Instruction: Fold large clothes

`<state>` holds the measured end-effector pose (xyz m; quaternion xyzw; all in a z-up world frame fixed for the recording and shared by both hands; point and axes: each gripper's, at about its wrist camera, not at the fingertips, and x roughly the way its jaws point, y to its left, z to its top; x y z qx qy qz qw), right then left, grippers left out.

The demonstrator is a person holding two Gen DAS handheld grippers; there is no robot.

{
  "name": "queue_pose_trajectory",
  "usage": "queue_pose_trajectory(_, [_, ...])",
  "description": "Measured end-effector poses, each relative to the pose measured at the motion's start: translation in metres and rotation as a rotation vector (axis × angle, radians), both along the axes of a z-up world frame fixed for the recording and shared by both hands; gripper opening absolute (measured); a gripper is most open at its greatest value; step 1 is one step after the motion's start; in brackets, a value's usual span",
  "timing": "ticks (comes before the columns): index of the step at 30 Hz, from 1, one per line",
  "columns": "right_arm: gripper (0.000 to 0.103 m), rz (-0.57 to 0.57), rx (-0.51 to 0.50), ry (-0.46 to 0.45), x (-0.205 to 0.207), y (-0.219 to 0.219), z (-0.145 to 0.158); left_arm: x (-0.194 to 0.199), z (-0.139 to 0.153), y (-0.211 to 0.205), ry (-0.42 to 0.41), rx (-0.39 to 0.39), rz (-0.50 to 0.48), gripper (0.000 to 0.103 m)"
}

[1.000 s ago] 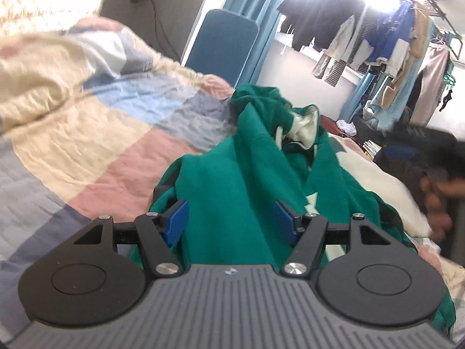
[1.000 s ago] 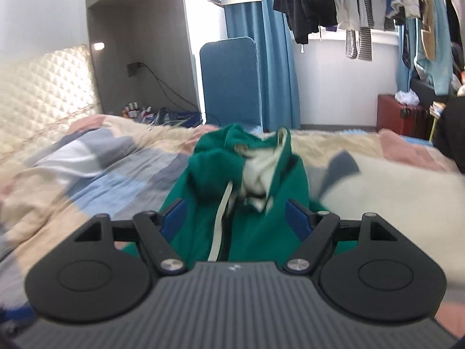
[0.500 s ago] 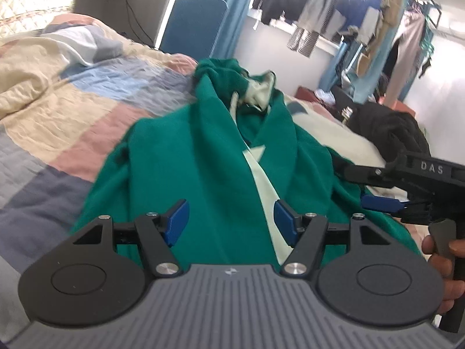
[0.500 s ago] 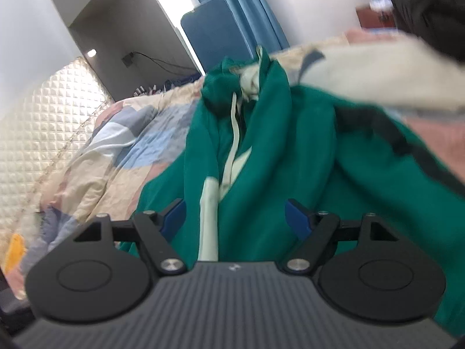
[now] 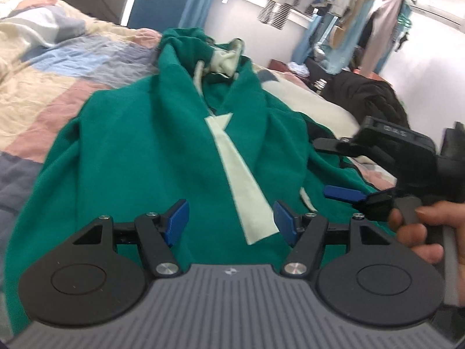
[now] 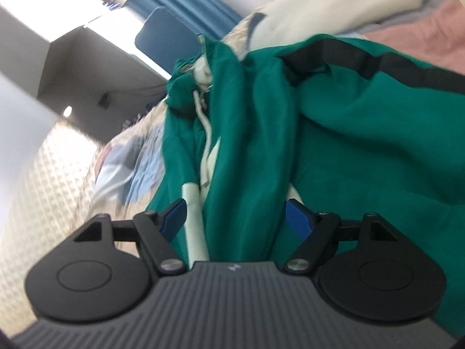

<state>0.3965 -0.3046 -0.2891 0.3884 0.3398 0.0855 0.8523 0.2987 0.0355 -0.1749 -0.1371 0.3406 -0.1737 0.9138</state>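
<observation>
A green hooded jacket [image 5: 145,151] with a cream front strip lies crumpled on the bed's patchwork quilt [image 5: 55,67], hood toward the far edge by the blue chair [image 5: 159,0]. The left gripper [image 5: 231,218] hangs over its near hem, jaws spread with nothing pinched. The right gripper [image 6: 235,216] (held by a hand [image 5: 421,232], rolled sideways) is also spread, green folds between its blue pads [image 6: 296,218] but not clamped.
</observation>
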Motion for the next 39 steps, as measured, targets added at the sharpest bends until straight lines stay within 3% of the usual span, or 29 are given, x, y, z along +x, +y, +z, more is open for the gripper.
queue_pose_trajectory(7, [0.063, 0.022, -0.01, 0.063, 0.009, 0.007, -0.014, 0.003, -0.005, -0.021, 0.0, -0.001, -0.109, 0.068])
queue_pose_trajectory(11, [0.052, 0.101, -0.034, 0.101, 0.018, 0.024, -0.024, 0.007, -0.017, -0.039, 0.013, 0.097, -0.111, 0.068])
queue_pose_trajectory(15, [0.05, 0.122, -0.027, 0.115, 0.024, 0.031, -0.029, 0.013, -0.026, -0.042, 0.012, 0.162, -0.098, 0.043])
queue_pose_trajectory(16, [0.048, 0.118, 0.004, 0.119, 0.026, 0.029, -0.029, 0.016, -0.027, -0.039, 0.023, 0.154, -0.089, 0.039])
queue_pose_trajectory(18, [0.042, 0.115, 0.041, 0.116, 0.027, 0.026, -0.029, 0.02, -0.027, -0.033, 0.029, 0.129, -0.083, 0.017])
queue_pose_trajectory(20, [0.039, 0.12, 0.045, 0.11, 0.025, 0.027, -0.03, 0.021, -0.025, -0.025, 0.033, 0.085, -0.071, 0.009])
queue_pose_trajectory(25, [0.033, 0.223, 0.05, 0.117, 0.029, 0.04, -0.037, 0.017, -0.01, 0.007, 0.001, -0.015, 0.007, 0.007])
queue_pose_trajectory(27, [0.012, 0.262, 0.024, 0.127, 0.031, 0.048, -0.036, 0.015, -0.003, 0.024, -0.021, -0.058, 0.052, 0.006])
queue_pose_trajectory(28, [0.011, 0.264, -0.001, 0.119, 0.03, 0.05, -0.034, 0.015, 0.001, 0.034, -0.036, -0.078, 0.082, 0.006])
queue_pose_trajectory(32, [0.008, 0.27, 0.021, 0.018, 0.028, 0.044, -0.003, 0.014, 0.02, 0.084, -0.098, -0.133, 0.221, 0.006])
queue_pose_trajectory(34, [0.008, 0.268, 0.038, -0.071, 0.028, 0.034, 0.027, 0.016, 0.029, 0.113, -0.098, -0.159, 0.287, 0.006])
queue_pose_trajectory(39, [0.008, 0.19, -0.028, -0.262, 0.042, -0.011, 0.101, 0.043, 0.058, 0.175, -0.114, -0.108, 0.433, 0.005])
